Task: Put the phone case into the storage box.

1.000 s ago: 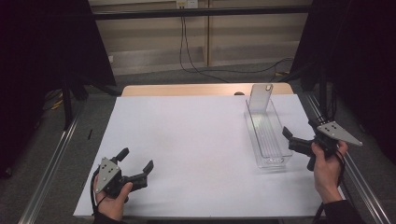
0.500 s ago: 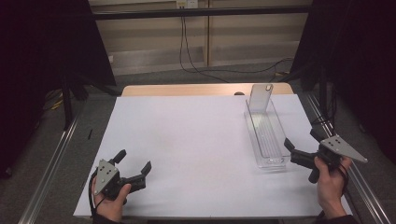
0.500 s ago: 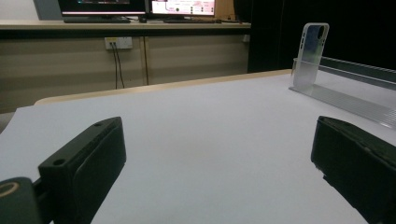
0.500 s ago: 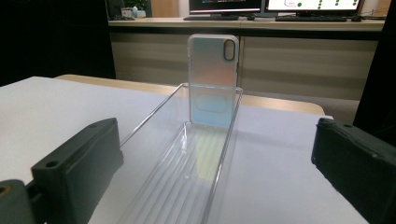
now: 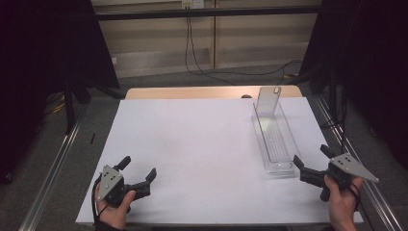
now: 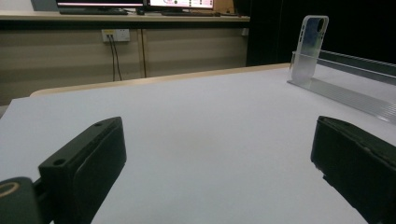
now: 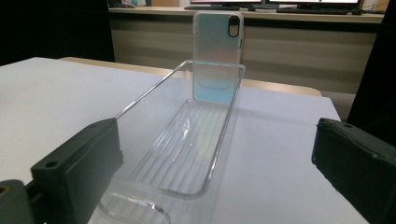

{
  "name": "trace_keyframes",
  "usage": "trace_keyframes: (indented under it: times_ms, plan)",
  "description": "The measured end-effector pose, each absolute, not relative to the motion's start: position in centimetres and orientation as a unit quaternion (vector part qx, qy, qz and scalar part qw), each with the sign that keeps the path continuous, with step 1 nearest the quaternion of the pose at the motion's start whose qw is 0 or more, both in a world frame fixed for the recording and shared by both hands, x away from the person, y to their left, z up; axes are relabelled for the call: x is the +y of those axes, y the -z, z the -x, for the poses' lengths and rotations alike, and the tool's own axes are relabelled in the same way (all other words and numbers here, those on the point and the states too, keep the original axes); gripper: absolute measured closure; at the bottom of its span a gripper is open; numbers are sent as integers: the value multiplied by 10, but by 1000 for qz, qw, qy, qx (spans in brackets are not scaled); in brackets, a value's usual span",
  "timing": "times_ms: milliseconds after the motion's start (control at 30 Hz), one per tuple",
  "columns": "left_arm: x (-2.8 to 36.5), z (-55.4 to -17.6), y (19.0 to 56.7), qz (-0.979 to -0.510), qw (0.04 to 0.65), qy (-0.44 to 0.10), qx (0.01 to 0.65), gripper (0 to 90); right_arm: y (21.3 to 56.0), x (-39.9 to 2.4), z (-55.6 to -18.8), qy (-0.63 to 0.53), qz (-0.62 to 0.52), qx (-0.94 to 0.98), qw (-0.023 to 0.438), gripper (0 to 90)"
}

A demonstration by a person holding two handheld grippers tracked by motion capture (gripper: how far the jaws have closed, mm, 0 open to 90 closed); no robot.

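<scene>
While its jaws stand wide apart and hold nothing, the right gripper (image 5: 312,163) hovers at the near right corner of the table, just short of the near end of a clear plastic tray (image 5: 289,144). From the right gripper view, the two black jaws frame that tray lengthwise, a line-up that suggests the person is sighting along it towards what stands at the far end. There a phone case (image 7: 217,56), pale and translucent with a camera cut-out in its upper corner, stands upright against the tray's far wall, its lower edge inside the tray; leaning on that wall appears to be what keeps it on end. The tray itself lies on the right side of a white table sheet (image 5: 202,139), its long axis running away from the person, so the case sits at the point farthest from the hand.

The left gripper (image 5: 139,168), also open and empty, rests low at the near left of the sheet, well apart from the tray, and seems parked rather than engaged. In the left gripper view the case stands far off at the upper right, beyond bare white sheet.

Behind the table, cables (image 5: 192,53) hang from a wall socket down a beige panel, and dark curtains close in on both sides. Judged from this layout, the case is in place in the tray and neither gripper touches it.
</scene>
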State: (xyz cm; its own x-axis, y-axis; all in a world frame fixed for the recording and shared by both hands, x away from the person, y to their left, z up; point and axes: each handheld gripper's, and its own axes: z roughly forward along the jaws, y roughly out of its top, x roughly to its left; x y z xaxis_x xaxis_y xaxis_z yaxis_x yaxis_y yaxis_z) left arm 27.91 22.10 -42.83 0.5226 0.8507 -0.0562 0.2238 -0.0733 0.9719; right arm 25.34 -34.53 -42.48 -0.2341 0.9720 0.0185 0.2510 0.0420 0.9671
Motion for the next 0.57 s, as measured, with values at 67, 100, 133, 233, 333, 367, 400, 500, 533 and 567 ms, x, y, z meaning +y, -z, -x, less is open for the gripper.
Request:
trace_keyframes:
  times_ms: [67,100,133,233,333,367,400,500,533,567]
  plan:
    - [220,-279,428,-674,554,-283,399,34,424,-347,-251,-484,-495,617,374,7]
    - [220,-279,428,-675,553,-284,398,35,425,-347,-249,-483,-495,617,376,7]
    - [220,-278,428,-676,551,-285,398,36,426,-347,-248,-480,-495,617,379,7]
    - [220,-278,428,-676,550,-285,399,36,429,-348,-244,-475,-498,621,376,7]
    - [220,-278,428,-676,551,-285,399,36,432,-348,-244,-473,-497,622,378,7]
    - [220,-279,428,-676,550,-285,399,36,433,-347,-244,-473,-497,624,375,7]
    - [220,-279,428,-675,550,-286,400,36,433,-347,-244,-473,-496,624,374,7]
    - [220,-280,428,-673,550,-287,403,33,433,-346,-244,-479,-494,622,374,7]
    - [219,-280,428,-672,551,-287,404,33,433,-346,-244,-481,-491,623,373,4]
    - [219,-281,428,-673,548,-289,404,33,434,-346,-244,-481,-491,624,372,2]
